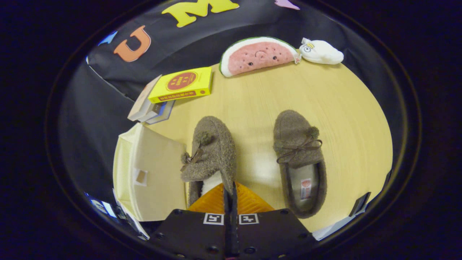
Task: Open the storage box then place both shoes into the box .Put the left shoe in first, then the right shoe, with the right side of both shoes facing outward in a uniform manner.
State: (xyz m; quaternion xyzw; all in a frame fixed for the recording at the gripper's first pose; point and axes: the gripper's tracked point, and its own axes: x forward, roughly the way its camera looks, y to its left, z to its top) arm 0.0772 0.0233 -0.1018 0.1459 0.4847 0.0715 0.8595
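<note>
The gripper (230, 195) is pinching, with fingers nearly closed, the collar of the left slipper (211, 151), tilted beside the open storage box (151, 173) at nine o'clock; this thin edge grip is risking a slip or twist.

I am looking at a pale wooden table (335, 108) stretching beyond the jaws, black cloth wall (94, 104) hanging behind it.
</note>
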